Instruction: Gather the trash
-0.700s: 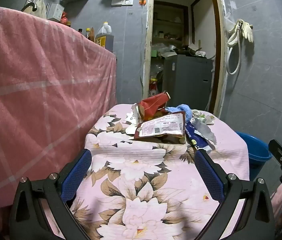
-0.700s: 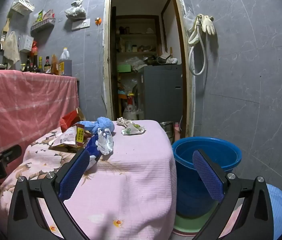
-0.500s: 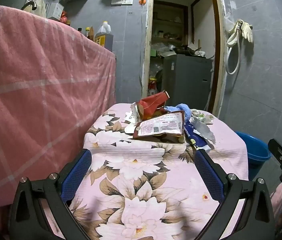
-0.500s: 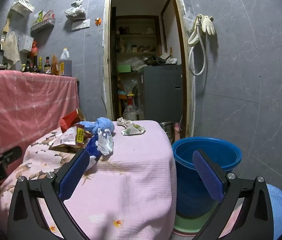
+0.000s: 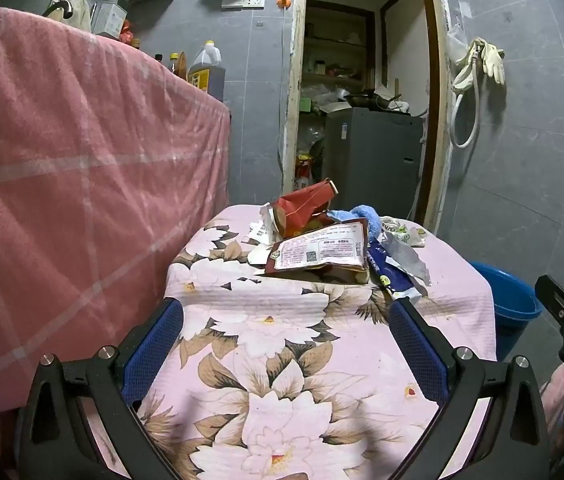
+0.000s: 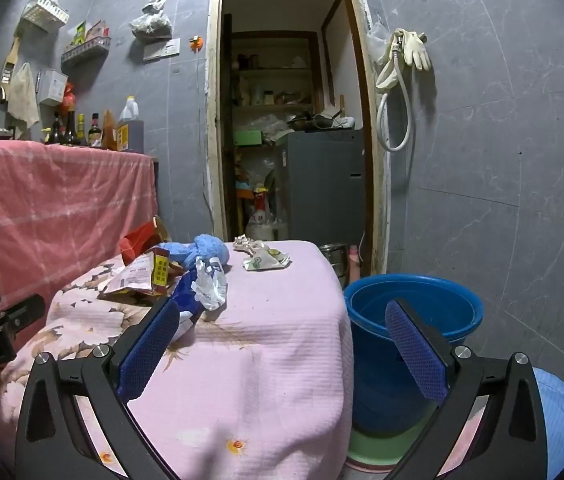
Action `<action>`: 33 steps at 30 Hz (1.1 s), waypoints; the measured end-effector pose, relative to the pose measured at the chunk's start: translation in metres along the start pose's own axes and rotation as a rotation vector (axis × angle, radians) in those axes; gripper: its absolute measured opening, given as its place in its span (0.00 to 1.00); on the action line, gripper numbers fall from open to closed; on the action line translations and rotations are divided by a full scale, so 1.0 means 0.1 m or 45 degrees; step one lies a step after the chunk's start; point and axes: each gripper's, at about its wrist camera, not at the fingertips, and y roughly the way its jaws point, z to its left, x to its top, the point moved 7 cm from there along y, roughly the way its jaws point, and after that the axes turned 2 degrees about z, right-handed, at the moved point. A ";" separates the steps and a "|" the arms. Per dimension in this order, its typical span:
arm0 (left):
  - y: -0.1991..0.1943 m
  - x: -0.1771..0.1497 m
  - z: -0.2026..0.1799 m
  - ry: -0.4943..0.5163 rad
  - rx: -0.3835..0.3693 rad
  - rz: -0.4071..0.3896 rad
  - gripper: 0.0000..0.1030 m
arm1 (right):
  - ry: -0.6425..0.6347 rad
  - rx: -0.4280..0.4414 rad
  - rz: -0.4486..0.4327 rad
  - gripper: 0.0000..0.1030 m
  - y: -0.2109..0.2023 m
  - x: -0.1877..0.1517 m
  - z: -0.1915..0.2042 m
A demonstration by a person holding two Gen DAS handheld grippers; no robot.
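At nine o'clock in both views hangs a pink checked cloth (image 5: pixel 82 184), with dark sauce bottles and a large oil jug with a yellow label (image 6: pixel 130 128) along its top; the label's writing is too small to read. The left gripper (image 5: pixel 282 320) hovers over the near end of a small table under a pink floral cloth (image 5: pixel 274 360), its blue-padded fingers (image 5: pixel 154 352) spread wide with nothing between them. At twelve o'clock from it lies the trash: a crumpled red packet (image 5: pixel 302 208), a flat brown snack bag with a white printed label and QR code (image 5: pixel 318 252), text illegible, a blue fuzzy cloth (image 6: pixel 202 250), a dark blue wrapper with torn silver foil (image 5: pixel 394 268) and a crumpled white-green paper wrapper (image 6: pixel 266 260). The right gripper (image 6: pixel 282 328), jaws equally wide and empty, sits at the table's right edge. At three o'clock a round blue plastic bucket (image 6: pixel 414 312) stands on the floor just beside the table; cream rubber gloves (image 6: pixel 414 50) hang at one o'clock
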 end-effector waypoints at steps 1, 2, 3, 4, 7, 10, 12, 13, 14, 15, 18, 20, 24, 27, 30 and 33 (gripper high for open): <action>0.00 0.00 0.00 -0.001 -0.003 0.000 0.98 | 0.000 0.000 0.000 1.00 0.00 0.00 0.00; 0.01 0.00 0.00 -0.002 -0.003 0.001 0.98 | 0.000 0.001 0.000 1.00 0.00 0.00 0.00; 0.01 0.00 0.00 -0.002 -0.002 0.002 0.98 | -0.001 0.001 0.001 1.00 0.00 0.00 0.00; 0.04 0.00 0.00 -0.002 -0.002 0.001 0.98 | -0.001 0.000 0.000 1.00 0.00 0.00 0.00; 0.04 0.00 0.00 -0.003 -0.003 0.003 0.98 | -0.001 -0.001 0.000 1.00 0.00 0.00 0.00; 0.04 0.00 0.00 -0.005 -0.004 0.001 0.98 | -0.001 -0.001 0.001 1.00 0.00 0.00 0.01; 0.04 0.00 0.00 -0.005 -0.004 0.003 0.98 | -0.001 0.000 0.000 1.00 0.00 0.01 0.01; 0.04 0.00 0.00 -0.005 -0.004 0.004 0.98 | -0.001 0.000 0.002 1.00 0.01 0.01 0.01; 0.04 0.00 0.00 -0.005 -0.004 0.003 0.98 | -0.002 0.000 0.003 1.00 0.01 0.01 0.01; 0.04 0.00 0.00 -0.005 -0.004 0.003 0.98 | -0.002 0.002 0.003 1.00 0.01 0.01 0.01; 0.04 0.00 0.00 -0.005 -0.004 0.004 0.98 | -0.002 0.003 0.006 1.00 0.00 0.00 0.01; 0.04 0.00 0.00 -0.007 -0.005 0.003 0.98 | -0.002 0.004 0.006 1.00 -0.01 -0.01 0.02; 0.03 -0.02 0.02 -0.011 -0.006 0.003 0.98 | -0.001 0.002 0.006 1.00 -0.01 -0.02 0.02; 0.02 -0.02 0.02 -0.011 -0.007 0.003 0.98 | -0.002 0.002 0.006 1.00 -0.01 -0.01 0.02; 0.02 -0.03 0.02 -0.012 -0.006 0.004 0.98 | -0.003 0.003 0.008 1.00 -0.01 -0.02 0.02; 0.02 -0.02 0.02 -0.012 -0.006 0.004 0.98 | -0.003 0.003 0.011 1.00 -0.01 -0.02 0.04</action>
